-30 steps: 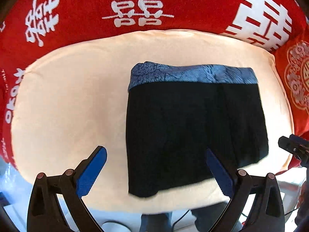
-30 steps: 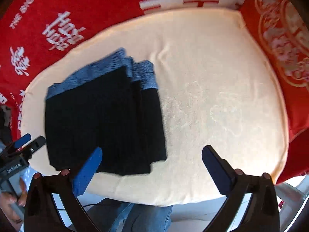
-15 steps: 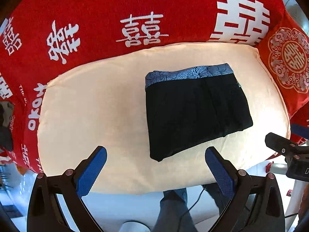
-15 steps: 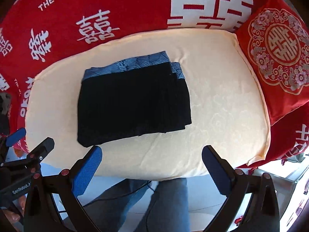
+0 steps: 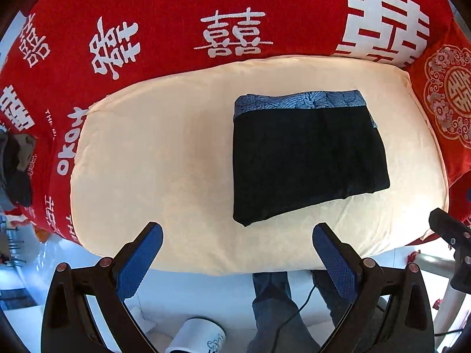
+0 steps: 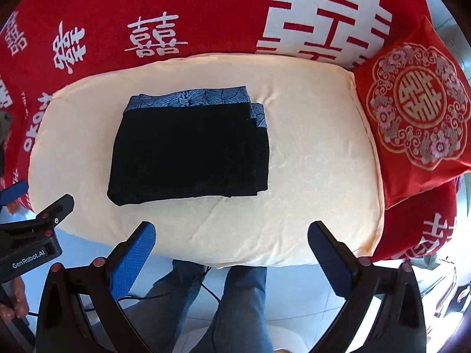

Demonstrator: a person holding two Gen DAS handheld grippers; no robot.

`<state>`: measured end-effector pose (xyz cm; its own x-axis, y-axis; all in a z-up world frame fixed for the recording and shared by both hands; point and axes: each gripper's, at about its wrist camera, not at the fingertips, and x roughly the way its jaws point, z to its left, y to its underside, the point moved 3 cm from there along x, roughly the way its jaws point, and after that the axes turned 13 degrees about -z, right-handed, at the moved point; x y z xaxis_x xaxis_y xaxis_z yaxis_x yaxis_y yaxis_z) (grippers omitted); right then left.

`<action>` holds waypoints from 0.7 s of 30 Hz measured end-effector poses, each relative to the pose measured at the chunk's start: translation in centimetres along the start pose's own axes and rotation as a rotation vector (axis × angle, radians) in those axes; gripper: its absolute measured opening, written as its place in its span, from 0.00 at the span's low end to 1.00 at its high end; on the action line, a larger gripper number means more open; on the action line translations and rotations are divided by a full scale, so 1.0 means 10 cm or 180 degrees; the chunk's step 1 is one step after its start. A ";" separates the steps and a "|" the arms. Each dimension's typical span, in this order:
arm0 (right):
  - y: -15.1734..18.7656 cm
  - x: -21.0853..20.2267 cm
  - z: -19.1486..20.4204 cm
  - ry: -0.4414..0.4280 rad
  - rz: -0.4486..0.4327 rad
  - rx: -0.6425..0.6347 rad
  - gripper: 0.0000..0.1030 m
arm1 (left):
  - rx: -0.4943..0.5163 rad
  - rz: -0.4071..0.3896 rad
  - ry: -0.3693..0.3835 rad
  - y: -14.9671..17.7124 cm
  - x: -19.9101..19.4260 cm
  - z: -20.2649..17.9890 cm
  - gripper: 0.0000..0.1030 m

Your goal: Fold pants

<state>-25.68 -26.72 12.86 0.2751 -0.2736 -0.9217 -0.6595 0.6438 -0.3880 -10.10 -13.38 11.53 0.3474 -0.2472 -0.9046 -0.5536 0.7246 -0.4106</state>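
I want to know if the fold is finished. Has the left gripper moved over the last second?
Yes. The left gripper has backed away: the pants and cream cushion look smaller, farther from its open fingers.

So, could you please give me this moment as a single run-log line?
pants: folded, flat on cream cushion | left gripper: open, empty, clear of cushion | right gripper: open, empty | red pillow: at cushion's right end

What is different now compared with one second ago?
Both tools, left and right, have pulled back from the pants, which now look smaller in both views. Both are open and empty. The pants stay folded on the cream cushion, blue waistband toward the red cover; nothing was grasped or released.
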 end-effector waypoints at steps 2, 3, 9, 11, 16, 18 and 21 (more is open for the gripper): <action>-0.01 0.01 -0.01 -0.0035 0.0014 0.0009 1.00 | 0.0014 -0.0005 -0.0006 0.00 -0.02 -0.04 0.99; -0.02 0.02 -0.02 -0.0056 0.0014 0.0010 1.00 | 0.0031 -0.0007 -0.0021 0.00 -0.04 -0.06 0.99; -0.03 0.01 -0.02 -0.0081 -0.0020 -0.0003 1.00 | 0.0082 0.0021 -0.0046 0.01 -0.05 -0.11 0.99; -0.02 0.01 -0.03 -0.0088 -0.0015 0.0014 1.00 | 0.0091 0.0031 -0.0045 0.02 -0.06 -0.11 0.99; -0.01 0.01 -0.03 -0.0082 -0.0020 0.0023 1.00 | 0.0105 0.0014 -0.0028 0.04 -0.08 -0.12 0.99; -0.01 0.01 -0.03 -0.0082 -0.0024 0.0022 1.00 | 0.0119 0.0004 -0.0023 0.04 -0.08 -0.12 0.99; -0.01 0.01 -0.02 -0.0076 -0.0023 0.0025 1.00 | 0.0137 -0.0008 -0.0011 0.04 -0.10 -0.13 0.99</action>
<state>-25.78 -26.97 12.82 0.2964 -0.2611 -0.9187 -0.6520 0.6476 -0.3944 -11.68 -13.69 12.11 0.3514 -0.2469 -0.9031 -0.5197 0.7509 -0.4075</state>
